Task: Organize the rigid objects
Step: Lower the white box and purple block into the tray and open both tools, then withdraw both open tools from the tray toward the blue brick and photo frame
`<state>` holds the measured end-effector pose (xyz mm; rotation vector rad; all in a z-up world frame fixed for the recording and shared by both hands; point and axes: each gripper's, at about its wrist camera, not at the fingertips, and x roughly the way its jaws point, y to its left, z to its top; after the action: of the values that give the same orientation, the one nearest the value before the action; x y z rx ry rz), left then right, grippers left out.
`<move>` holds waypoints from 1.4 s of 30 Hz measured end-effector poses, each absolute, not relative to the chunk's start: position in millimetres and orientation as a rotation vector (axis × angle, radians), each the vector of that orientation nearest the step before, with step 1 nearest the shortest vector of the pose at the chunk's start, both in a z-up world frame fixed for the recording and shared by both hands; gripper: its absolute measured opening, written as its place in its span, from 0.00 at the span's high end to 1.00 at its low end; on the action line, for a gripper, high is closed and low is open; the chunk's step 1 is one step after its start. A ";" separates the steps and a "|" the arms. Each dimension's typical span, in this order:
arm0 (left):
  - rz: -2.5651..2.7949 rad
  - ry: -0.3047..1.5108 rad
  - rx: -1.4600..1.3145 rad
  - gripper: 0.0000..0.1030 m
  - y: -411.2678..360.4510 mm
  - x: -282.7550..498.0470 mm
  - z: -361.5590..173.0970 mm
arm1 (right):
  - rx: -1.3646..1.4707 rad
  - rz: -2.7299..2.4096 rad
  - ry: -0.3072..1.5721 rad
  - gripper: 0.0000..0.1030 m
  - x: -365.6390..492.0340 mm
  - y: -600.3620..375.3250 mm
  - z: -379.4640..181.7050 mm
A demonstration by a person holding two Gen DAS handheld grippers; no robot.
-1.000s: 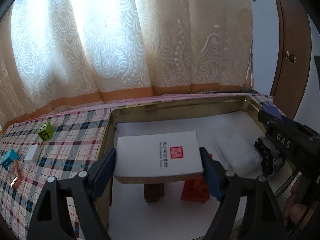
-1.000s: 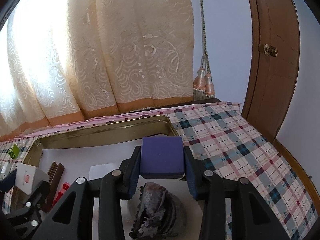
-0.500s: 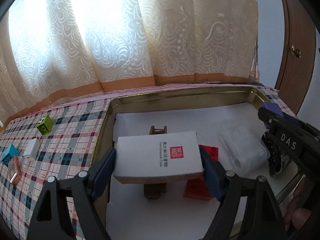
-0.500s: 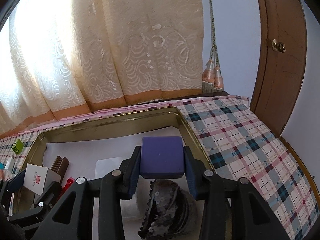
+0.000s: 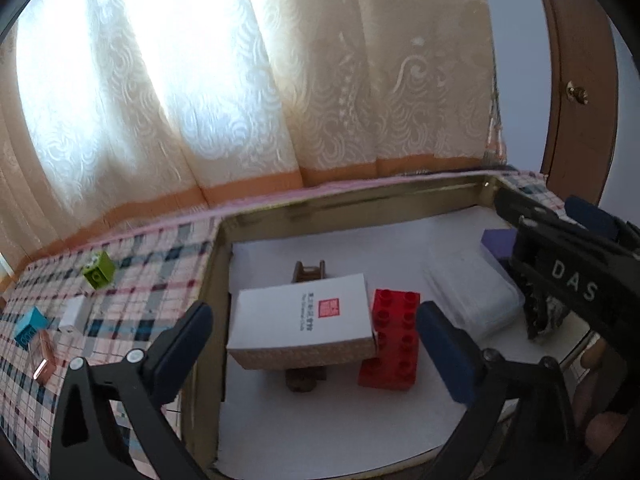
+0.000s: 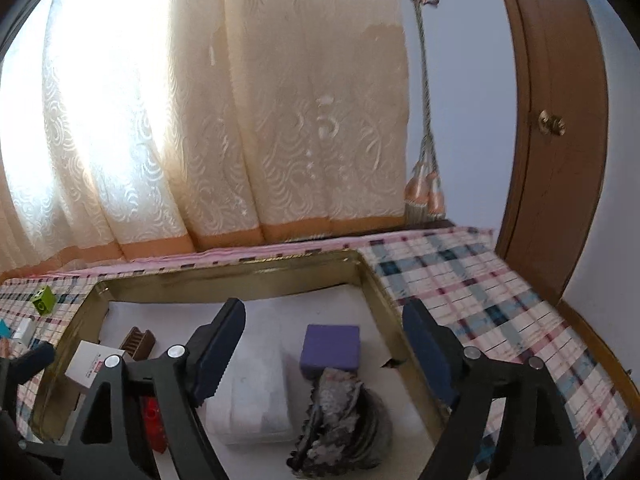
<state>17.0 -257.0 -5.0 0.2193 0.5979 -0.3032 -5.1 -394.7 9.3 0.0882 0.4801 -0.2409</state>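
A gold tin tray [image 5: 360, 200] lined with white paper holds the sorted pieces. My left gripper [image 5: 314, 348] is opening above it. A white box with a red seal [image 5: 304, 320] lies free between its fingers, resting on a brown wooden piece [image 5: 308, 272] and touching a red brick [image 5: 390, 340]. My right gripper [image 6: 324, 354] is opening too. A purple block [image 6: 330, 346] lies loose on the tray floor below it, against a dark sequined pouch [image 6: 344, 420]. No pad touches either object.
A clear plastic box [image 6: 252, 396] sits in mid-tray. Left of the tray, on the plaid cloth, lie a green brick [image 5: 98, 275], a blue brick [image 5: 30, 326], a small white piece [image 5: 74, 312] and a copper-coloured one [image 5: 44, 360]. Curtain behind, wooden door [image 6: 560, 160] at right.
Both grippers have opened. The white box left the left fingers and now rests on the brown piece. The purple block left the right fingers and lies in the tray.
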 end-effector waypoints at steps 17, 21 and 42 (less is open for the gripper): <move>-0.190 0.439 0.202 0.00 -214.9 6.7 8.1 | 0.303 -0.361 0.291 0.20 -50.1 -434.3 21.5; -0.179 0.423 0.189 0.00 -206.9 3.6 8.6 | 0.265 -0.382 0.248 0.20 -58.1 -425.5 25.4; -0.225 0.443 0.066 0.00 -145.7 -1.0 7.4 | 0.110 -0.371 0.174 0.19 -95.1 -349.0 28.9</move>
<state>-1.0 -145.7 7.4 0.0660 0.4428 -0.2251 -95.1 -349.0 28.9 0.1101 0.1742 -0.3705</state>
